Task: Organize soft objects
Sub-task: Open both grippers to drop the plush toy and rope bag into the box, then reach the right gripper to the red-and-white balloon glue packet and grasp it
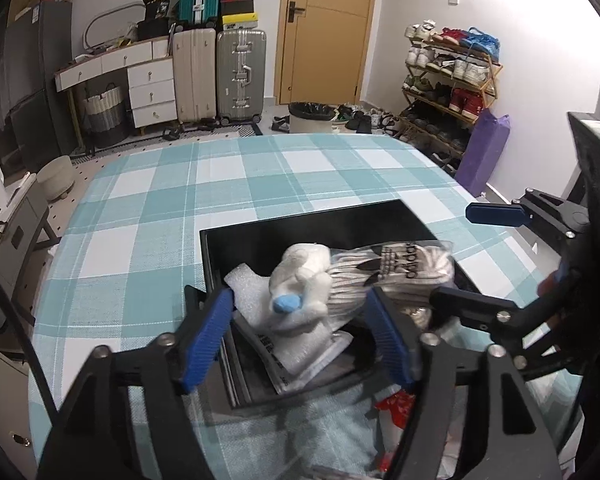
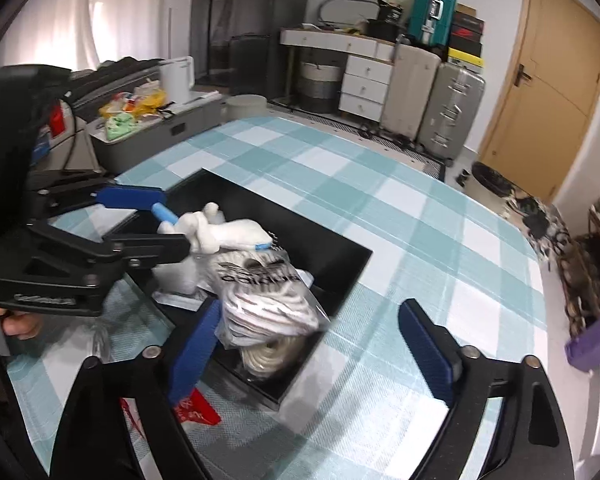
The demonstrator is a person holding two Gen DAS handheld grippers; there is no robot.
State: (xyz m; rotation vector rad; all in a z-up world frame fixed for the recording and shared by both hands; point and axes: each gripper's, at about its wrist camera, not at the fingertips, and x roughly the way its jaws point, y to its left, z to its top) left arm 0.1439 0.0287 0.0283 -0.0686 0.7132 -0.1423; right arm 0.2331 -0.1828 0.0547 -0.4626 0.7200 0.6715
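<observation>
Both claws gape empty: left claw straddles the white sock bundle; the bagged socks beside the right claw could slide off the black box rim

Your left wrist camera looks steeply down, close over the black box on the checked worktop, facing the door. Your right wrist camera looks down from the opposite side, toward the suitcases. Both share the box and worktop, and each catches the other tool.

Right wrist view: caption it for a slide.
Open right gripper above a bagged sock pack and white plush toy in a black box.
</observation>
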